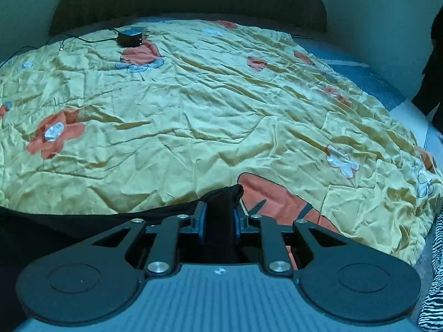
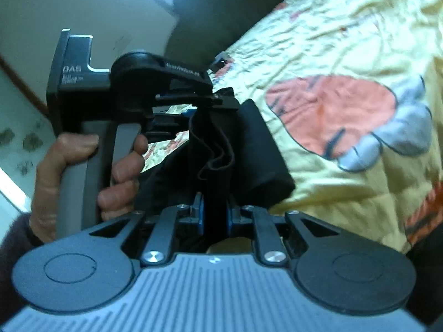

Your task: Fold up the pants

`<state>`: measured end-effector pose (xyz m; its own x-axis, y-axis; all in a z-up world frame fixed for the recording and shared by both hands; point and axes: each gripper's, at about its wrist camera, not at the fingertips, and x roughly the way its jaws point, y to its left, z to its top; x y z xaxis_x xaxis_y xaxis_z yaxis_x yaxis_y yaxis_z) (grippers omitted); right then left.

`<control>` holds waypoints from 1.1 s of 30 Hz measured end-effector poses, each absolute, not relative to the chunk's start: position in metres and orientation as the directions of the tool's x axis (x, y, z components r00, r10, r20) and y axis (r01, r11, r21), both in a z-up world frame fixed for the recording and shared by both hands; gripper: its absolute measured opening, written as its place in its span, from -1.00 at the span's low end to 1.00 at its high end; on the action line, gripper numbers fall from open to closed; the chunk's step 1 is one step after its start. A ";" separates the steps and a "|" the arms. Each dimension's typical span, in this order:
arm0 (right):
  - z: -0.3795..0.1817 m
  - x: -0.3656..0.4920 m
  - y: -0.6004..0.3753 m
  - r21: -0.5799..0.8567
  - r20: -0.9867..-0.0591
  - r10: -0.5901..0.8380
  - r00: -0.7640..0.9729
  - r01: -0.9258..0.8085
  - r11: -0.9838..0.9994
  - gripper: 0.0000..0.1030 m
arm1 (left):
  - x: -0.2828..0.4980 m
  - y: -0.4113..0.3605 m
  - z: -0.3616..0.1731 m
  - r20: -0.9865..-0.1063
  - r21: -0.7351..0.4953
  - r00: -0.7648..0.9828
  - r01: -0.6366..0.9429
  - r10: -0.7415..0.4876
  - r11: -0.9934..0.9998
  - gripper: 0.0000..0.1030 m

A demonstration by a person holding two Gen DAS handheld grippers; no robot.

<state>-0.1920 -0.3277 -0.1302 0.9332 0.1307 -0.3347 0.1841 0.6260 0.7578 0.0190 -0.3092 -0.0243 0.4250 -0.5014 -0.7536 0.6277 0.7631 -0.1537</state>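
pants [image 1: 221,202] of black cloth are pinched in both grippers at once, held up over the near edge of the bed. in the left wrist view the left gripper [image 1: 217,217] has its two blue-padded fingers pressed together on a bunched ridge of the dark cloth, and the rest of the garment trails off to the left as a dark band along the near edge of the yellow bedspread [image 1: 193,105]. in the right wrist view the right gripper [image 2: 215,215] is likewise clamped on a fold of the same black cloth, which rises between its fingers and spreads into a rolled bulge just to the right, with a thin drawstring looping down the front. straight ahead of it the left gripper appears from the side, its tips also biting the cloth from above, so the two tools sit close together on one bunch. a bare hand [image 2: 83,171] wraps the grey handle of that left tool.

the bedspread is crumpled and patterned with orange and pale flowers. near its far left corner a small dark box [image 1: 130,37] with a thin cable rests on the cloth. a zebra-striped fabric [image 1: 433,276] shows beside the bed's near right corner.
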 end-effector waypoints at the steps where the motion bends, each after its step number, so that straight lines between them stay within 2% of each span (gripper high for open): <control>1: -0.131 -0.192 -0.329 0.766 -0.336 0.134 0.932 0.188 0.615 -0.72 | 0.020 -0.310 -0.023 -0.763 -0.147 0.416 0.634 -0.494 0.760 -0.58; 5: -0.133 -0.195 -0.333 0.797 -0.337 0.151 0.929 0.196 0.572 -0.74 | 0.022 -0.299 -0.010 -0.761 -0.125 0.416 0.659 -0.498 0.742 -0.50; 8: -0.130 -0.197 -0.332 0.792 -0.352 0.144 0.925 0.212 0.573 -0.74 | 0.021 -0.289 0.001 -0.741 -0.098 0.448 0.665 -0.500 0.741 -0.26; 9: -0.130 -0.197 -0.331 0.789 -0.359 0.141 0.923 0.219 0.575 -0.74 | 0.020 -0.284 0.006 -0.722 -0.104 0.463 0.662 -0.514 0.742 -0.10; 10: -0.129 -0.195 -0.331 0.779 -0.362 0.132 0.923 0.222 0.587 -0.74 | 0.021 -0.279 0.011 -0.686 -0.130 0.478 0.662 -0.549 0.738 0.19; 12: -0.127 -0.193 -0.327 0.756 -0.381 0.107 0.918 0.243 0.608 -0.75 | 0.025 -0.270 0.023 -0.615 -0.184 0.529 0.624 -0.584 0.759 0.51; 17: -0.114 -0.196 -0.318 0.678 -0.409 0.040 0.912 0.274 0.682 -0.68 | 0.020 -0.250 0.038 -0.546 -0.088 0.649 0.584 -0.530 0.807 0.51; 20: -0.101 -0.197 -0.308 0.569 -0.433 -0.030 0.901 0.299 0.766 -0.52 | 0.010 -0.221 0.035 -0.530 -0.033 0.690 0.563 -0.492 0.825 0.51; 21: -0.097 -0.199 -0.305 0.520 -0.434 -0.060 0.899 0.305 0.798 -0.32 | 0.006 -0.210 0.035 -0.524 -0.012 0.713 0.540 -0.465 0.841 0.51; 22: -0.094 -0.202 -0.302 0.474 -0.435 -0.088 0.896 0.311 0.824 0.10 | 0.002 -0.197 0.034 -0.505 0.004 0.739 0.520 -0.447 0.854 0.51; 23: -0.090 -0.207 -0.300 0.424 -0.428 -0.145 0.892 0.340 0.839 0.28 | -0.002 -0.184 0.033 -0.479 0.006 0.756 0.511 -0.446 0.859 0.51; 24: -0.085 -0.208 -0.295 0.352 -0.409 -0.221 0.885 0.377 0.857 0.32 | -0.007 -0.170 0.031 -0.459 0.013 0.772 0.501 -0.440 0.866 0.51; 26: -0.070 -0.201 -0.284 0.198 -0.351 -0.296 0.888 0.379 0.904 0.29 | -0.012 -0.150 0.023 -0.448 0.063 0.804 0.465 -0.391 0.883 0.51; 28: -0.051 -0.189 -0.273 0.104 -0.278 -0.287 0.917 0.325 0.940 0.29 | -0.009 -0.139 0.013 -0.463 0.085 0.803 0.462 -0.376 0.883 0.51; 29: -0.045 -0.176 -0.268 0.069 -0.283 -0.236 0.930 0.265 0.962 0.29 | -0.005 -0.136 0.007 -0.482 0.093 0.791 0.473 -0.376 0.876 0.51; 31: -0.043 -0.141 -0.260 -0.015 -0.339 -0.183 0.923 0.190 0.982 -0.13 | 0.007 -0.133 -0.004 -0.532 0.080 0.757 0.490 -0.379 0.868 0.51; 33: -0.051 -0.105 -0.257 -0.094 -0.419 -0.161 0.893 0.134 0.987 -0.22 | 0.020 -0.134 -0.017 -0.560 0.089 0.742 0.497 -0.369 0.863 0.51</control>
